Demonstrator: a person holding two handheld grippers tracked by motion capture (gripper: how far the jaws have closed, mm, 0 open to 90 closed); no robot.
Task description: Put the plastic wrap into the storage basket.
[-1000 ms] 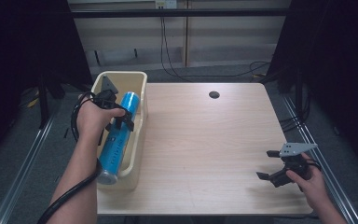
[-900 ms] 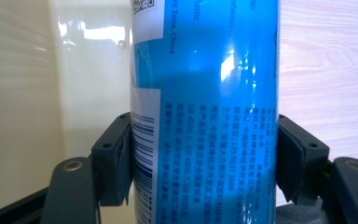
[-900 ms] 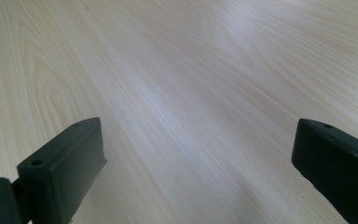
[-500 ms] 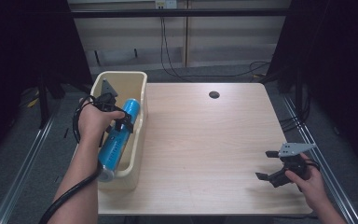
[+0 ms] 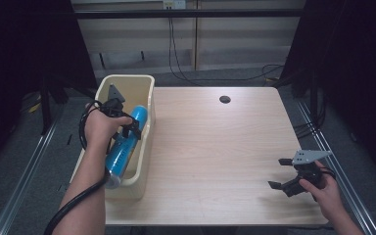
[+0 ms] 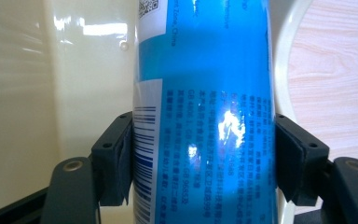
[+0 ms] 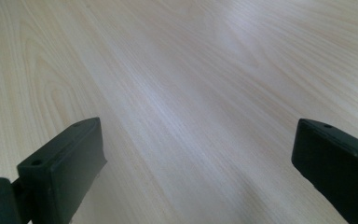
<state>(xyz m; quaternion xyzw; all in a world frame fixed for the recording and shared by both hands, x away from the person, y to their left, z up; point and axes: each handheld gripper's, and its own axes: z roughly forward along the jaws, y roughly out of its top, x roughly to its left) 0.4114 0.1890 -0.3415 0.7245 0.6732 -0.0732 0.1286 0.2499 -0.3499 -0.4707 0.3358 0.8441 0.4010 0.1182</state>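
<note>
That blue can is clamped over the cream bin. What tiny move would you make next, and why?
Probably lower it a little further into the bin. The left gripper is shut on the blue can, which slants with its top by the rim. The right gripper waits open over the table.

Light wooden table (image 5: 215, 147), round hole (image 5: 224, 99), floor cables (image 5: 176, 58)

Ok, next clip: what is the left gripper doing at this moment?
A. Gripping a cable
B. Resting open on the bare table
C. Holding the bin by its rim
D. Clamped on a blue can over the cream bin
D: in the left gripper view both black fingers press the sides of the blue can, and the high view shows the left gripper holding it tilted in the cream bin.
</note>
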